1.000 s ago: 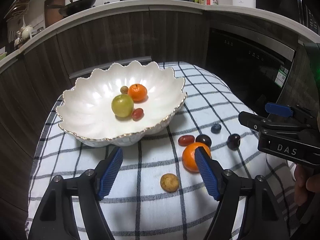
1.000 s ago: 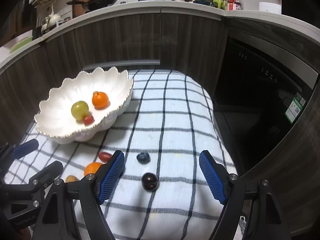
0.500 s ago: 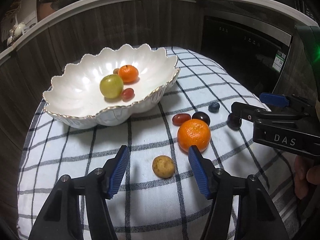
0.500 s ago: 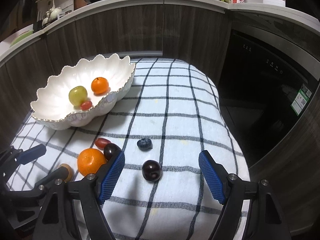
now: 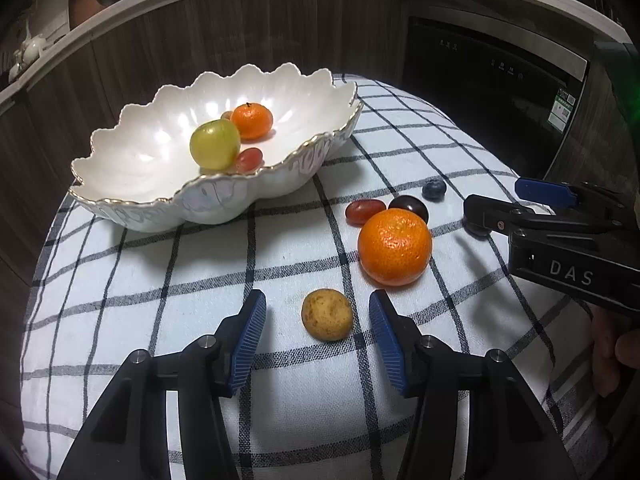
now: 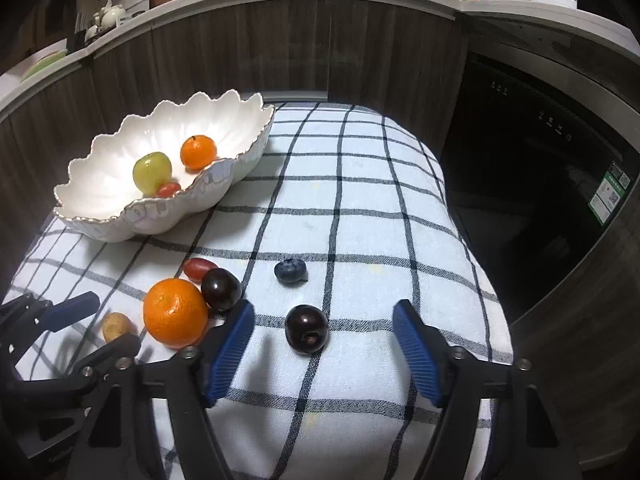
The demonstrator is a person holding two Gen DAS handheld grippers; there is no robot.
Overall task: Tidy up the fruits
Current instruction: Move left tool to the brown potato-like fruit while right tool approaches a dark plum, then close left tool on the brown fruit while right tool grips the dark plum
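Observation:
A white scalloped bowl (image 5: 132,168) holds a green fruit (image 5: 215,144), a mandarin (image 5: 252,121) and a red grape (image 5: 249,159). On the checked cloth (image 5: 280,420) lie a small tan fruit (image 5: 327,314), a big mandarin (image 5: 394,246), a red grape (image 5: 365,212), a dark plum (image 5: 409,205) and a blueberry (image 5: 434,189). My left gripper (image 5: 318,334) is open, its blue pads either side of the tan fruit. My right gripper (image 6: 324,354) is open around a dark cherry (image 6: 306,329); the blueberry (image 6: 291,271) and big mandarin (image 6: 175,313) also show there.
The cloth-covered table drops off on all sides. Dark wooden cabinets (image 5: 240,40) curve behind it and a black appliance door (image 6: 528,184) stands to the right. The right gripper's body (image 5: 568,248) reaches in at the right of the left wrist view.
Both grippers have come lower and nearer the cloth. The left jaws now straddle the tan fruit; the right jaws now straddle the dark cherry.

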